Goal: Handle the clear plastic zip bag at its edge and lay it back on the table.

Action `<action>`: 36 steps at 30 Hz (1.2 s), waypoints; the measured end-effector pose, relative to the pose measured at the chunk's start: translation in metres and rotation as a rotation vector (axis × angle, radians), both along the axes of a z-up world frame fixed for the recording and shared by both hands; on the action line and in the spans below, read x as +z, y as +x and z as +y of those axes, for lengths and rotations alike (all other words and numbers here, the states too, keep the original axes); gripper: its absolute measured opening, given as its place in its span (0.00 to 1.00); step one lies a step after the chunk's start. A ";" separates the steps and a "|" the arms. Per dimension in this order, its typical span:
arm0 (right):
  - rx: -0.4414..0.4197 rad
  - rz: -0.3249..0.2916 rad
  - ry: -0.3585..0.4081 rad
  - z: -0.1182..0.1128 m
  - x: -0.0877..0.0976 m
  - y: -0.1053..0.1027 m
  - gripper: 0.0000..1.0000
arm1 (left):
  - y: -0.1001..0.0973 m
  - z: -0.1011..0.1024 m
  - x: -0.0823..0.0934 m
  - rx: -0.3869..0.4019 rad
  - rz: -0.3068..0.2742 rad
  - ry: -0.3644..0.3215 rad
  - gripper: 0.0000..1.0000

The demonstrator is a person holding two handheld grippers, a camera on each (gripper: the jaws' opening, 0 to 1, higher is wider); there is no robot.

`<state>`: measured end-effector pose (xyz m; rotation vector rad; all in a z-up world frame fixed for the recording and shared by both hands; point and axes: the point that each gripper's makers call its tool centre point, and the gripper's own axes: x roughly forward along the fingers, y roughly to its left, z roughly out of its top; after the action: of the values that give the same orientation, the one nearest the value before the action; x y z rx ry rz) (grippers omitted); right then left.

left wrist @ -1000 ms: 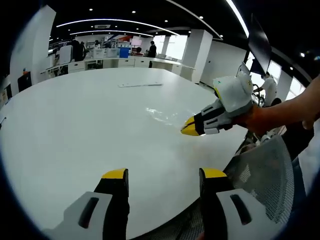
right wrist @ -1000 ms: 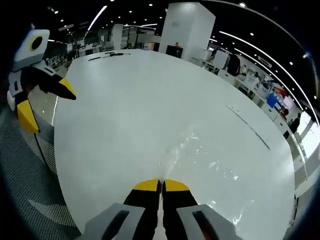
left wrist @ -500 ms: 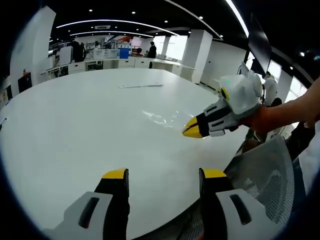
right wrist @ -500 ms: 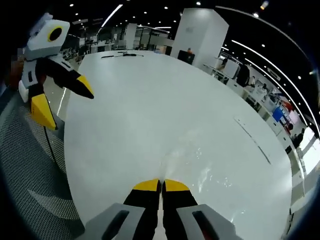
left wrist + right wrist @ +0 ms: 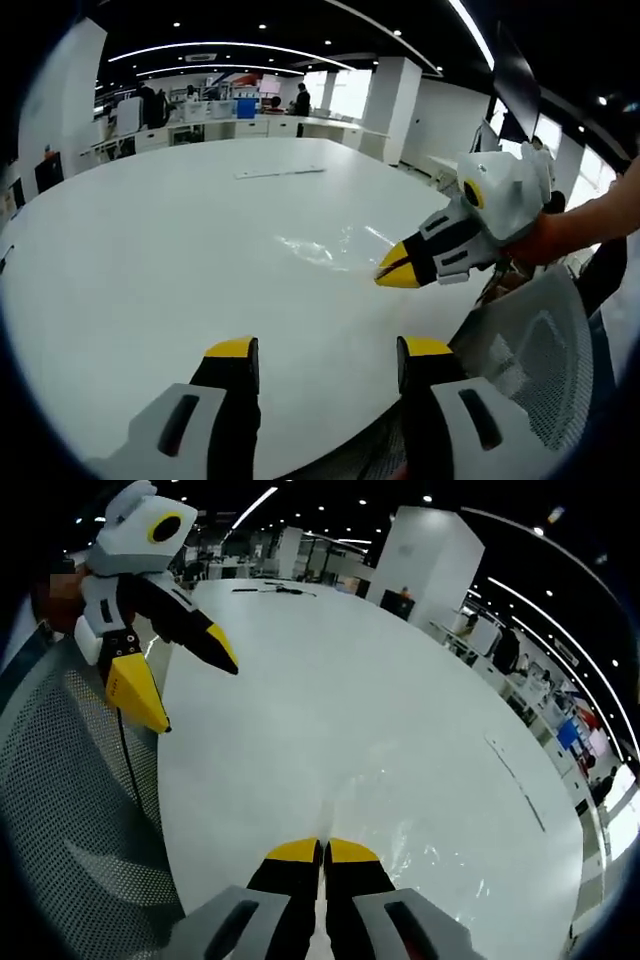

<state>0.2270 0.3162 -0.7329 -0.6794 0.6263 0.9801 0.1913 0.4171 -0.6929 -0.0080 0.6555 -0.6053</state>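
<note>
White table (image 5: 150, 260), right hand-held gripper (image 5: 322, 852) pinching zip bag (image 5: 318, 247)

One clear zip bag (image 5: 322, 248) is lying on one white tabletop (image 5: 150, 250). Two grippers are showing: the left gripper (image 5: 325, 348) and the right gripper (image 5: 322, 851).

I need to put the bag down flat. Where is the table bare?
The white table is bare left of the zip bag, between it and the left claw. The thin strip lies farther off. The right claw, shut on the bag's edge, occupies the near-edge spot.
</note>
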 end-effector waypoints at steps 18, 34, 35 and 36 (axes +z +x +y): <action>0.116 -0.019 -0.028 0.003 0.013 -0.014 0.00 | 0.003 0.003 -0.001 0.002 0.004 0.010 0.54; 0.181 -0.015 -0.035 0.006 0.018 -0.025 0.00 | 0.013 0.004 -0.002 -0.004 -0.011 0.032 0.53; 0.181 -0.013 -0.033 0.006 0.018 -0.025 0.00 | 0.016 0.005 -0.004 -0.014 -0.018 0.049 0.53; 0.181 -0.009 -0.029 0.006 0.019 -0.025 0.00 | 0.018 0.006 -0.006 -0.018 -0.025 0.069 0.53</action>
<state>0.2020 0.3223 -0.7142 -0.7761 0.5795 1.1366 0.2097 0.4236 -0.6985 0.0697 0.6525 -0.5993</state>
